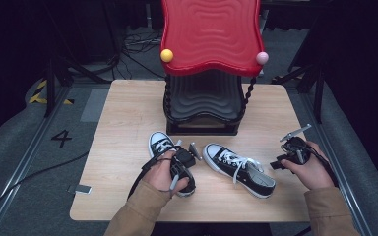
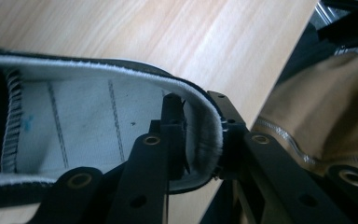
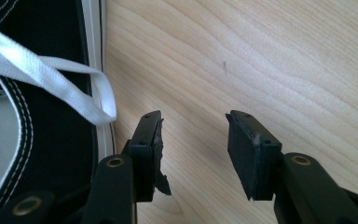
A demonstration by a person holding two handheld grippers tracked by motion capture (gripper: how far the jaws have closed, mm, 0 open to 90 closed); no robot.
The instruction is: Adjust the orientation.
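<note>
Two black canvas sneakers with white rubber soles, white toe caps and white laces sit on the table's near half. The left sneaker (image 1: 170,160) points its toe away from the person, its heel rim (image 2: 205,126) pinched between jaws, pale lining showing inside. The right sneaker (image 1: 238,168) lies free, upright, toe toward the other shoe, a lace loop (image 3: 100,100) spilling over its side

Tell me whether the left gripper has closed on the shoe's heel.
Shut on it: the left gripper has one jaw inside and one outside the left shoe's heel collar, pinching it.
</note>
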